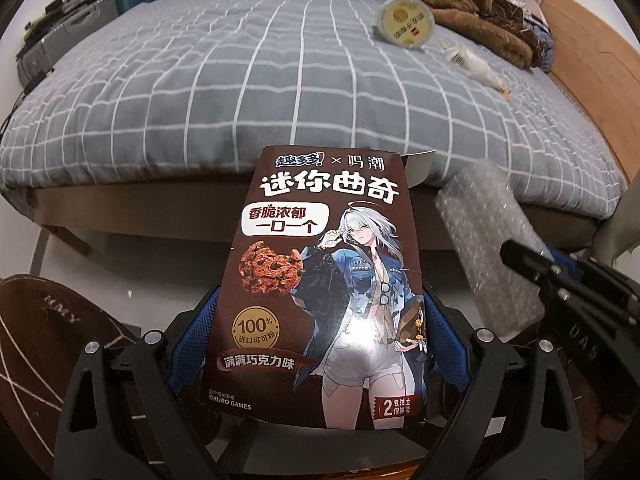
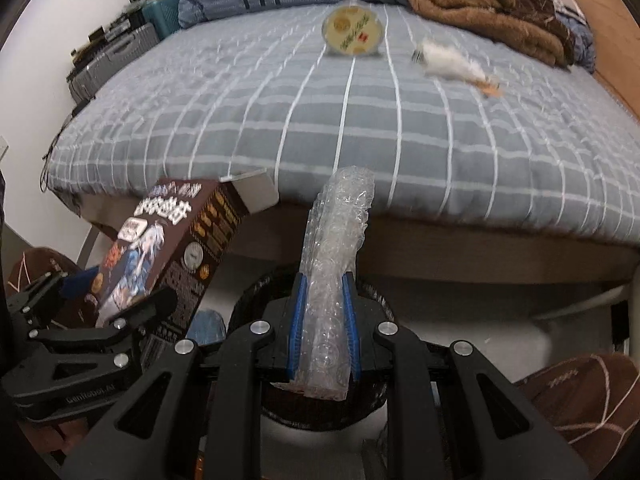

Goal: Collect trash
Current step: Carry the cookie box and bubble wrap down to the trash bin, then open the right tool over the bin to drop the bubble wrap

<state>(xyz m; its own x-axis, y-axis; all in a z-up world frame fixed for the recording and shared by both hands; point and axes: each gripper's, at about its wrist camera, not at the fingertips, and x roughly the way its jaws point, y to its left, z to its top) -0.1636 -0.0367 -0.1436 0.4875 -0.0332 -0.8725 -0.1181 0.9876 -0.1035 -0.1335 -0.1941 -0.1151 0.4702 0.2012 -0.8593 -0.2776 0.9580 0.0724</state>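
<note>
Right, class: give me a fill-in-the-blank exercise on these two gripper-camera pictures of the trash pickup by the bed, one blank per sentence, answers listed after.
1. The left tool is shut on a brown ______ box.
2. The right tool is shut on a rolled piece of ______ wrap.
3. The round lidded container rests on the bed's ______ cover.
4. Beside that container, at the head of the bed, lies a heaped ______ fleece blanket.

Missing words: cookie; bubble; checked; brown
</note>
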